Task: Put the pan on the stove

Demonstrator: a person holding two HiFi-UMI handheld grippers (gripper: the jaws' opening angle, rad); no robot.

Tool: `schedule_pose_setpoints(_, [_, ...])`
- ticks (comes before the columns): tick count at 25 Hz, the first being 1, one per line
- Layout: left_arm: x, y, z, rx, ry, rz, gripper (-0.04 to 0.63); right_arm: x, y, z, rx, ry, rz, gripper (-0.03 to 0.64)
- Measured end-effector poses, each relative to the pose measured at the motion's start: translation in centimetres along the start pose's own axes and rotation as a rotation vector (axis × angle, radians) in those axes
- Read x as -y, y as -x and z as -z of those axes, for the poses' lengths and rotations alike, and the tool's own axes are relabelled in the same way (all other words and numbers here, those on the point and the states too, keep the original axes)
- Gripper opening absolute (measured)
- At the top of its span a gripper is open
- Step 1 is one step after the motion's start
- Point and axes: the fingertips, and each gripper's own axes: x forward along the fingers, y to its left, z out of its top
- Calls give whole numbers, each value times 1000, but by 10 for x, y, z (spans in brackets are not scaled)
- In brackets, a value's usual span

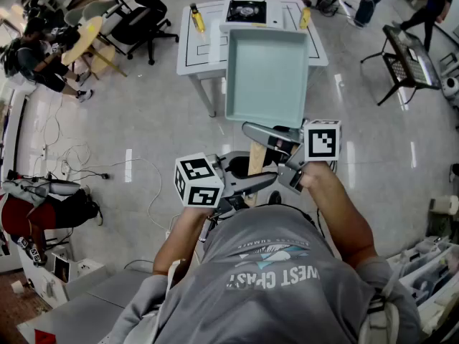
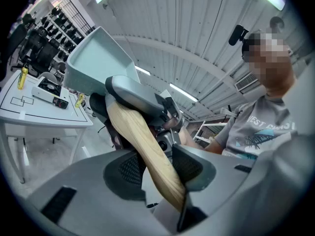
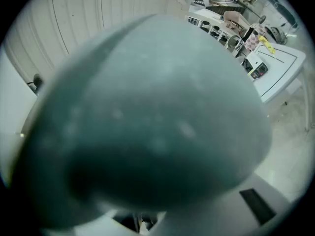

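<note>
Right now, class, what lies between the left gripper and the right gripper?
The wooden handle of the pan, seen in the head view.

I see pan (image 1: 267, 77) covering table's (image 1: 197, 49) near half, yellow bottle (image 1: 196, 18) left and yellow bottle (image 1: 304, 18) right of stove (image 1: 246, 11), open floor (image 1: 158, 120) both sides.

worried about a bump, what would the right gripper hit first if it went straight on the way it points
The pan: its grey-green body fills the view from the right gripper, seemingly right at its jaws.
</note>
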Motion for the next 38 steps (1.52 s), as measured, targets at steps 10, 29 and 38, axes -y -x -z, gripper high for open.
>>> schedule_pose_setpoints(10, [-4, 23, 3, -19, -9, 14, 156, -5, -23, 3, 24, 12, -10, 146])
schedule_pose_setpoints(29, [-54, 30, -29, -10, 25, 1, 156, 27, -50, -39, 28, -18, -22, 146])
schedule_pose_setpoints(38, [-96, -3, -60, 22, 45, -48, 156, 62, -41, -83, -21, -41, -50, 144])
